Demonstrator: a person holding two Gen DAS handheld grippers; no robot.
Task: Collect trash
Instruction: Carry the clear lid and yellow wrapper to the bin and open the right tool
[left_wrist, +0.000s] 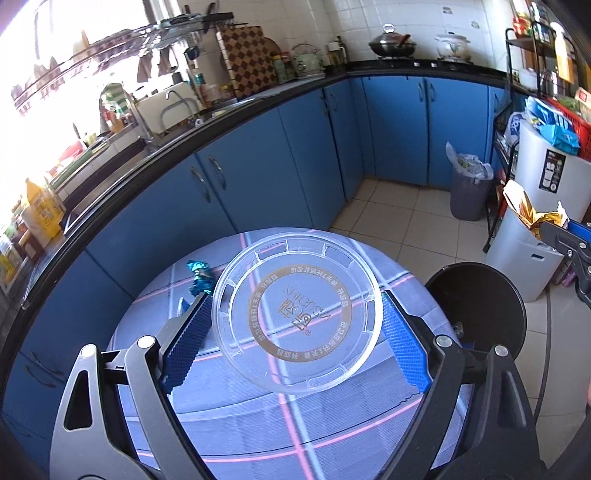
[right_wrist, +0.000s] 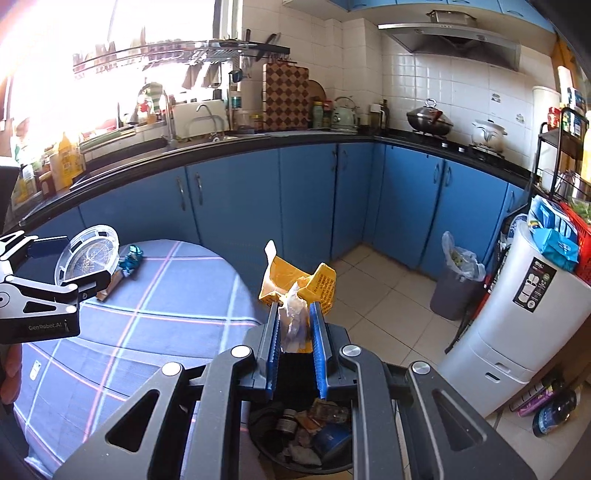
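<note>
The left gripper (left_wrist: 295, 314) clamps a clear lid (left_wrist: 297, 310) by its rim, mid-frame above the table (left_wrist: 258, 424); such a thin edge hold could slip. The right gripper (right_wrist: 293, 332) is clenched on a yellow wrapper (right_wrist: 295, 284) above the bin (right_wrist: 303, 443) at lower center; released off-center, the wrapper could miss. A blue wrapper (left_wrist: 201, 277) remains on the table.

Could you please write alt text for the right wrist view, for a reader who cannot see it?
The right gripper is shut on a crumpled yellow wrapper, directly above an open black trash bin. At left, the left gripper holds a clear plastic lid over a blue plaid table.
</note>
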